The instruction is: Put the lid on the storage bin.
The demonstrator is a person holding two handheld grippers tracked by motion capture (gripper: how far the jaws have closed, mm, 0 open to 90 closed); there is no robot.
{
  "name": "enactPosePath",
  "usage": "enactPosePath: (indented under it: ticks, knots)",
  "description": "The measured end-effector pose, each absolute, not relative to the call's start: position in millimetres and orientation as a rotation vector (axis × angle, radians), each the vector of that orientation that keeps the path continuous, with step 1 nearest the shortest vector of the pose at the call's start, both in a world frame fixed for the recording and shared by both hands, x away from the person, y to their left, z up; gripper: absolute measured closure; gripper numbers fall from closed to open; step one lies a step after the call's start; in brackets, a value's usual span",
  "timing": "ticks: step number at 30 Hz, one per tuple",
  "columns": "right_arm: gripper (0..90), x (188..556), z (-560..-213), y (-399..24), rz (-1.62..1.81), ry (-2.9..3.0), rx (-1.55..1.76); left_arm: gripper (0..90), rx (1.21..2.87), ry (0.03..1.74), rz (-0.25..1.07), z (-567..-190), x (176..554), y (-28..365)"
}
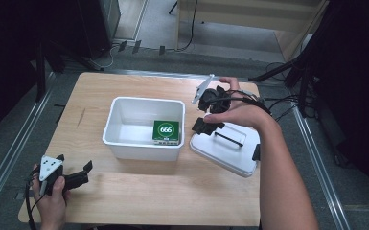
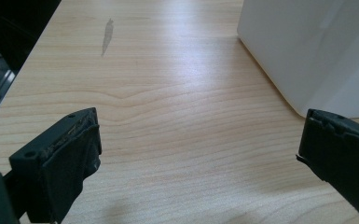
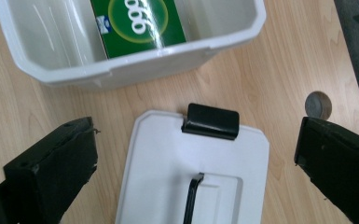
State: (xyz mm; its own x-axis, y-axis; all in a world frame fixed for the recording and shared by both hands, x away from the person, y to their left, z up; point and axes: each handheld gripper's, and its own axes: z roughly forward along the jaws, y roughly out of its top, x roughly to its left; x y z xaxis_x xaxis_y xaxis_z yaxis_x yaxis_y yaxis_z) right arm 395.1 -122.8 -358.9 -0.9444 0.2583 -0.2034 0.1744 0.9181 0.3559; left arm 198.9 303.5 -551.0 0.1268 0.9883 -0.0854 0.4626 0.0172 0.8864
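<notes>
A white open bin [image 1: 124, 139] stands mid-table with a green box [image 1: 166, 132] marked 666 lying in its right half. To its right, a white lid [image 1: 230, 153] with a black handle [image 1: 229, 139] lies flat on the table. My right gripper [image 1: 202, 114] hovers open over the lid's edge nearest the bin. In the right gripper view the gripper [image 3: 196, 163] has its jaws wide on either side of the lid [image 3: 168, 158] and its black clip [image 3: 210, 121], with the bin [image 3: 135, 67] and green box [image 3: 137, 21] beyond. My left gripper [image 1: 74, 165] rests open at the front left, nothing between its jaws [image 2: 198, 140].
The bin's wall [image 2: 307, 51] stands ahead and to the right of the left gripper. The wooden table [image 1: 124, 191] carries a dark streak [image 1: 81, 117] left of the bin and a round plug [image 3: 318, 105] near the lid. Cables [image 1: 278, 103] trail off the right edge.
</notes>
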Motion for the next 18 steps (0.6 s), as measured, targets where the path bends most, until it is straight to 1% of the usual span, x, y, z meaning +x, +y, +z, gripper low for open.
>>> enactPosePath:
  ticks: [7, 18]
  knots:
    - [0.0, 395.7, -373.0, -137.7, 0.481, 2.840, 0.367, 0.0, 1.573, 1.460, 0.792, -551.0, 199.4, 303.4]
    - [0.0, 396.6, -386.2, -160.1, 0.465, 2.823, 0.432, 0.0, 1.572, 1.458, 0.792, -551.1, 199.3, 303.4]
